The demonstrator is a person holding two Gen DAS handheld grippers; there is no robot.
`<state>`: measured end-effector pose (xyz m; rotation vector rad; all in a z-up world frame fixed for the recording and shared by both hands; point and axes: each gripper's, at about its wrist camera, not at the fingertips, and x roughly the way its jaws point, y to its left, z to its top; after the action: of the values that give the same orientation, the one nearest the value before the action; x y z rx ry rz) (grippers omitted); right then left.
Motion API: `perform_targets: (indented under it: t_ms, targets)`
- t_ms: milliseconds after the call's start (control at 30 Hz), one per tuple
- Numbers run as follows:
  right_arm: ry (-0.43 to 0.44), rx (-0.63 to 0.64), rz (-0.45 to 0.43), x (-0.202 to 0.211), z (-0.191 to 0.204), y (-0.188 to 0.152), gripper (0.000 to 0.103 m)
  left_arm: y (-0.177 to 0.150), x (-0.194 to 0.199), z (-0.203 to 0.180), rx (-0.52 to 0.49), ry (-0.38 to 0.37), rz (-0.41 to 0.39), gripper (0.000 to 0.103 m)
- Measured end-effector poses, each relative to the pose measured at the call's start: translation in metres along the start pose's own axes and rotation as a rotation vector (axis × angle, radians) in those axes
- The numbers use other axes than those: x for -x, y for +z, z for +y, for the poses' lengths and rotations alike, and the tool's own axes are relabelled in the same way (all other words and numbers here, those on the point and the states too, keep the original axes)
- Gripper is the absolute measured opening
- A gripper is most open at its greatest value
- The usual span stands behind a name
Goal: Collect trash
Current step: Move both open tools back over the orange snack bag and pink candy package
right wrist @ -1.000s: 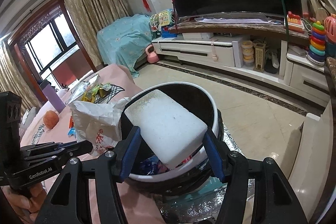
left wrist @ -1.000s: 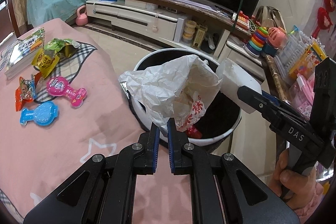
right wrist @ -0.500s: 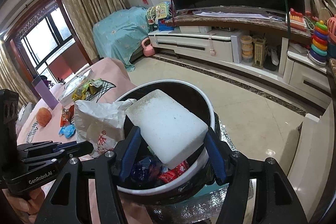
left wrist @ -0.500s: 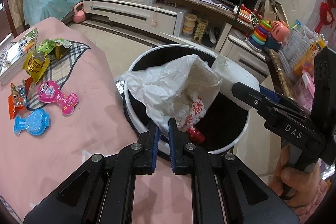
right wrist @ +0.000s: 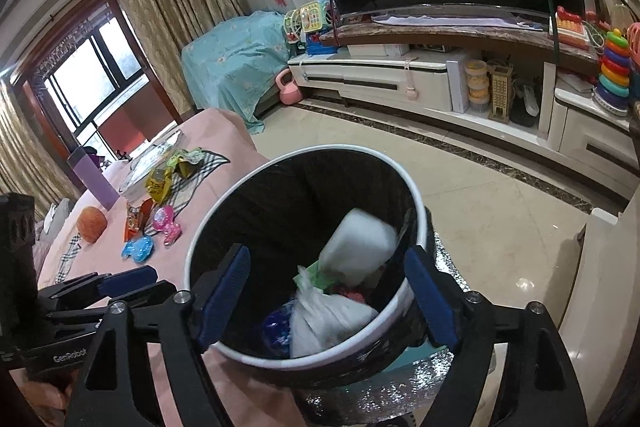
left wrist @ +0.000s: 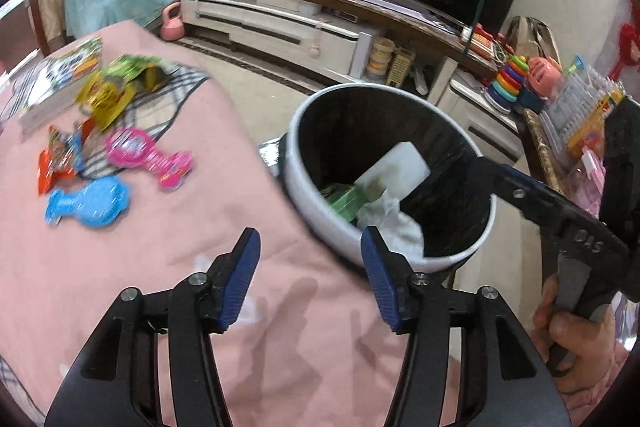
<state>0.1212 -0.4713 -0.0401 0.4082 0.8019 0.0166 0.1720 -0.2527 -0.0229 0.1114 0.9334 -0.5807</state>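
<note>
A white-rimmed bin with a black liner [left wrist: 316, 203] [right wrist: 416, 203] stands against the pink-covered table [left wrist: 120, 267]. Inside lie a white foam block [left wrist: 396, 167] [right wrist: 360, 247] and a crumpled white plastic bag [left wrist: 396, 223] [right wrist: 328, 319], with other wrappers. My left gripper [left wrist: 310, 279] is open and empty over the table edge, next to the bin. My right gripper [right wrist: 328, 295] is open and empty just above the bin's mouth. Snack wrappers [left wrist: 108, 91] [right wrist: 164, 179] and pink [left wrist: 148, 155] and blue [left wrist: 88, 203] packets lie on the table.
A book [left wrist: 56, 87] lies at the table's far left, with a purple cup [right wrist: 94, 183] and an orange fruit [right wrist: 92, 223] nearby. A TV cabinet [right wrist: 400, 83] with toys lines the far wall. A shelf of toys [left wrist: 572, 107] stands right of the bin.
Both grippers have opened. The white plastic bag left my left gripper and the foam block left my right gripper; both now lie inside the bin.
</note>
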Motion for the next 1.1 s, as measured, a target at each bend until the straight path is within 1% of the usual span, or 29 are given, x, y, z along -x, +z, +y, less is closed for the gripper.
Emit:
perform_targets:
  t_ms: [67, 200, 300, 433, 700, 933, 1100]
  targets:
    - [0.011, 0.0, -0.011, 0.003, 0.005, -0.002, 0.092, -0.008, 0.004, 0.013, 0.029, 0.006, 0.001, 0.056]
    - [0.035, -0.002, -0.023, 0.008, 0.018, -0.007, 0.096, -0.023, 0.012, 0.037, 0.085, 0.02, 0.004, 0.057]
    - [0.057, 0.001, -0.028, 0.009, 0.029, -0.012, 0.097, -0.034, 0.019, 0.057, 0.132, 0.032, 0.001, 0.058]
    - [0.087, 0.03, -0.023, 0.009, 0.053, -0.019, 0.097, -0.049, 0.031, 0.084, 0.192, 0.05, -0.006, 0.058]
    - [0.143, 0.101, 0.007, -0.001, 0.096, -0.03, 0.097, -0.071, 0.048, 0.127, 0.271, 0.079, -0.017, 0.058]
    - [0.176, 0.151, 0.031, -0.011, 0.13, -0.041, 0.097, -0.085, 0.055, 0.152, 0.322, 0.09, -0.019, 0.058]
    - [0.191, 0.177, 0.047, -0.018, 0.146, -0.047, 0.097, -0.089, 0.058, 0.165, 0.347, 0.094, -0.023, 0.058]
